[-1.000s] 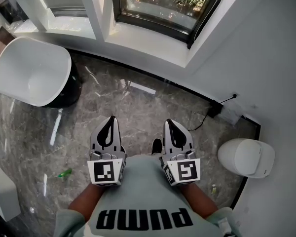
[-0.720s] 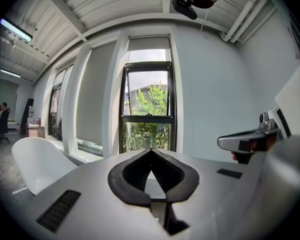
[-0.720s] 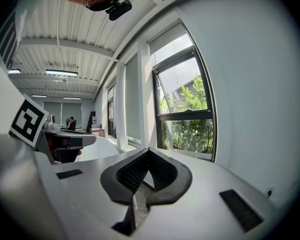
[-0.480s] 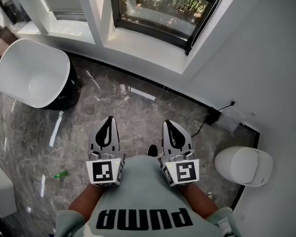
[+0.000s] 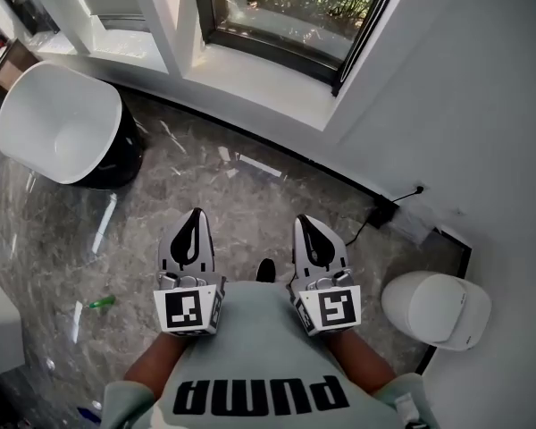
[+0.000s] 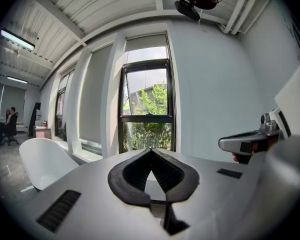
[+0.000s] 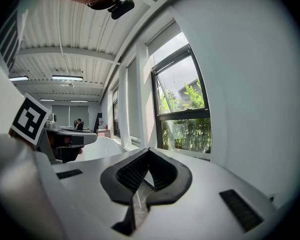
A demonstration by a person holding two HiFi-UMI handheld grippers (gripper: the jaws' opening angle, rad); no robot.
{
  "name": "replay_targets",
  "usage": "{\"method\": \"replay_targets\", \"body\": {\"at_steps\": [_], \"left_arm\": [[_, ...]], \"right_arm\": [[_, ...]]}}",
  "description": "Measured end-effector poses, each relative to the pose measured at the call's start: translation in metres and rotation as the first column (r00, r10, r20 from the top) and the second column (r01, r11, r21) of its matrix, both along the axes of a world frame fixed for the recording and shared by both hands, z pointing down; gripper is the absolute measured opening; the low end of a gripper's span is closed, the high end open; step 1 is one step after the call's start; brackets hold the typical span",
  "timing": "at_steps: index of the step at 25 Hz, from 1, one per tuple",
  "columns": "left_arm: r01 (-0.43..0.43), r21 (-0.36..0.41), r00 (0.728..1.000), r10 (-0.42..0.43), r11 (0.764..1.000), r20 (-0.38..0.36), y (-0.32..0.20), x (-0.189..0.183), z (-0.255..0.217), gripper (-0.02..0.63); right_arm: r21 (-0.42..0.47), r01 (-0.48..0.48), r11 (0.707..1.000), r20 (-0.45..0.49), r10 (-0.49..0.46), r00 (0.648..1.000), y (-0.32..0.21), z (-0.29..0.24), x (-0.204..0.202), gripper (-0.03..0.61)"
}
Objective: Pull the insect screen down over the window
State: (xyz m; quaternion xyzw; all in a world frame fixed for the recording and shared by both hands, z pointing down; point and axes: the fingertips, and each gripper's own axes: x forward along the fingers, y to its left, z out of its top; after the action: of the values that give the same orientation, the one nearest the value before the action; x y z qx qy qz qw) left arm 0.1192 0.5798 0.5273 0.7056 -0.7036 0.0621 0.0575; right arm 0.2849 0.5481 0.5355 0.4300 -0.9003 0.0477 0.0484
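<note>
Left gripper (image 5: pixel 195 214): jaws pressed together, nothing caught between them. Right gripper (image 5: pixel 305 221): likewise clenched and empty. Both are held side by side over the grey marble floor (image 5: pixel 250 195) (close to the torso). The window (image 5: pixel 286 7) is set in the wall beyond the floor's far edge, and foliage is seen through its glass. A white tub chair (image 5: pixel 62 132) is placed at the far-left corner.

1. Glossy grey marble floor (image 5: pixel 250 204) meets a white wall (image 5: pixel 482 105).
2. A black-framed window (image 5: pixel 290 7) shows green foliage outside.
3. A white tub chair (image 5: pixel 62 123) stands near the floor's left edge.
4. A ceiling strip light (image 6: pixel 17 39) glows.
</note>
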Motion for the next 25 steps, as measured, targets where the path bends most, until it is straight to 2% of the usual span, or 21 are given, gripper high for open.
{"method": "replay_targets", "body": {"at_steps": [6, 11, 19, 25], "left_arm": [[0.038, -0.026, 0.999, -0.038, 0.999, 0.024, 0.0, 0.002, 0.002, 0.014], [0.024, -0.031, 1.0, -0.024, 0.999, 0.018, -0.022, -0.009, 0.009, 0.014], [-0.079, -0.057, 0.997, 0.079, 0.995, 0.002, -0.099, -0.018, 0.023, 0.014], [-0.125, -0.087, 0.992, 0.123, 0.988, -0.031, -0.166, -0.064, 0.033, 0.014]], "right_arm": [[-0.032, 0.014, 0.999, 0.024, -0.013, 1.0, -0.01, 0.009, 0.008, -0.005], [-0.027, -0.011, 1.0, 0.014, 0.012, 1.0, -0.026, 0.011, 0.004, -0.005], [-0.065, -0.119, 0.991, -0.019, 0.118, 0.993, -0.086, 0.029, 0.001, -0.005], [-0.092, -0.155, 0.984, -0.026, 0.154, 0.988, -0.142, 0.032, -0.042, -0.005]]}}
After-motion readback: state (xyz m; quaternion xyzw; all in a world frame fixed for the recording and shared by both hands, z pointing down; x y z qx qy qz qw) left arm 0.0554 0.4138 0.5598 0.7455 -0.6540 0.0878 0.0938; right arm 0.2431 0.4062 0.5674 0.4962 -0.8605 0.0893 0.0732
